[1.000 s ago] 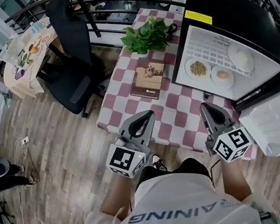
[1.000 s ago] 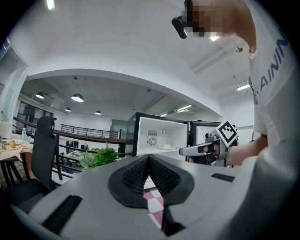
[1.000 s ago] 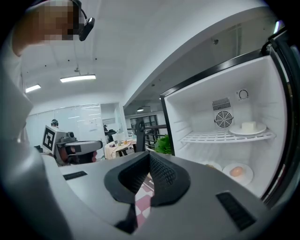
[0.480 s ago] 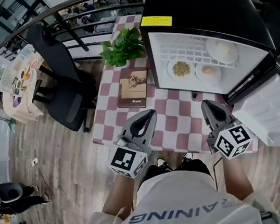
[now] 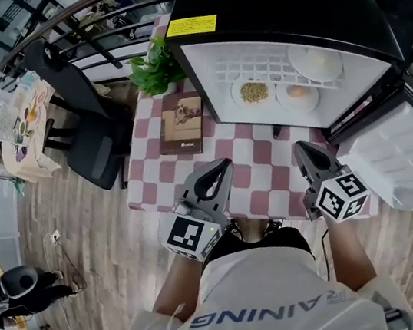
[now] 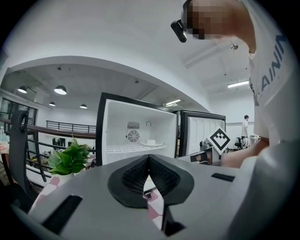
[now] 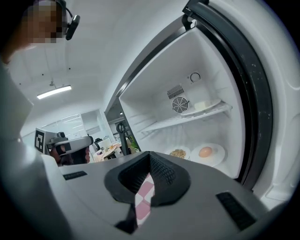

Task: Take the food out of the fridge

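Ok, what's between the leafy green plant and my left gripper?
A flat brown book on the pink-and-white checked tablecloth, touching neither plant nor left gripper; the head view shows it.

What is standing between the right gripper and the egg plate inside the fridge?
Nothing visible. The fridge door is swung open to the side, and the egg plate sits in the open below the wire shelf. Only bare checkered tablecloth lies between it and the shut right gripper.
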`<move>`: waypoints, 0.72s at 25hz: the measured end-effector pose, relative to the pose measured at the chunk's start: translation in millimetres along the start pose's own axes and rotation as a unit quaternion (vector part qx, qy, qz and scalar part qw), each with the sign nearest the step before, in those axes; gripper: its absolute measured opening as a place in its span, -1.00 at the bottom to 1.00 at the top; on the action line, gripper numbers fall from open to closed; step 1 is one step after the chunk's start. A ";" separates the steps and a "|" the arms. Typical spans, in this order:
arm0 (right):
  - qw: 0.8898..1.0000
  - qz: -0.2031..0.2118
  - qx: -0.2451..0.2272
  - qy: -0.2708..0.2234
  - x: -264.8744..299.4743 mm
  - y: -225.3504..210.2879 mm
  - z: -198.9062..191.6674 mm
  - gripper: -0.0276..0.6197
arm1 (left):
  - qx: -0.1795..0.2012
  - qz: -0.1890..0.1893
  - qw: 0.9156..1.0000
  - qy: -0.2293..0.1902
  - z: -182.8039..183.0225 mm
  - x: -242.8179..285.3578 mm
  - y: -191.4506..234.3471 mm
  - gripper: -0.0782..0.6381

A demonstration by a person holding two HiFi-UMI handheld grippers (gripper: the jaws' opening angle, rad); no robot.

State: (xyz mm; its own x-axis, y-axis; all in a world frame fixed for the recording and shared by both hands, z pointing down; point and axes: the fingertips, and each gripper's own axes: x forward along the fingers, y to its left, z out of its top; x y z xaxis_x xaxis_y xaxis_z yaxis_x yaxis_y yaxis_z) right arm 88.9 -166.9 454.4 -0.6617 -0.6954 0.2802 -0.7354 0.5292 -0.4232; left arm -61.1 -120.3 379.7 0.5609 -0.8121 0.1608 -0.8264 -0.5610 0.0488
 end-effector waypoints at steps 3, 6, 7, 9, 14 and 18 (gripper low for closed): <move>0.999 -0.015 0.035 0.006 15.4 -6.4 -3.1 -0.86 | 0.000 -0.010 1.000 -0.004 1.6 3.1 10.7 -0.76; 0.994 -0.040 0.100 0.015 37.6 -20.5 -12.9 -0.85 | 0.000 -0.018 1.000 -0.004 2.3 2.8 19.7 -0.76; 0.991 -0.046 0.123 0.018 45.4 -25.5 -16.7 -0.85 | -0.001 -0.019 1.000 -0.003 1.7 1.9 22.0 -0.76; 0.984 -0.059 0.166 0.019 61.4 -36.1 -22.6 -0.85 | -0.002 -0.020 1.000 -0.002 0.4 -0.2 26.7 -0.76; 0.958 -0.068 0.279 0.024 105.6 -58.0 -39.6 -0.58 | -0.009 -0.010 1.000 0.007 -7.4 -9.9 43.6 -0.76; 0.923 -0.088 0.376 0.005 134.8 -82.6 -51.4 -0.56 | -0.017 -0.004 1.000 0.013 -15.7 -13.8 52.6 -0.76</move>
State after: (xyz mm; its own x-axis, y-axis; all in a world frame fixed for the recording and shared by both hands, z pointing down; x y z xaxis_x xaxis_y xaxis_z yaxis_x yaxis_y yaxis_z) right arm 52.9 -279.4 571.5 -0.5465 -0.7318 0.4072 -0.5250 -0.0795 -0.8474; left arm -113.1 -136.1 395.5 0.5660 -0.8034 0.1850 -0.8236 -0.5611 0.0828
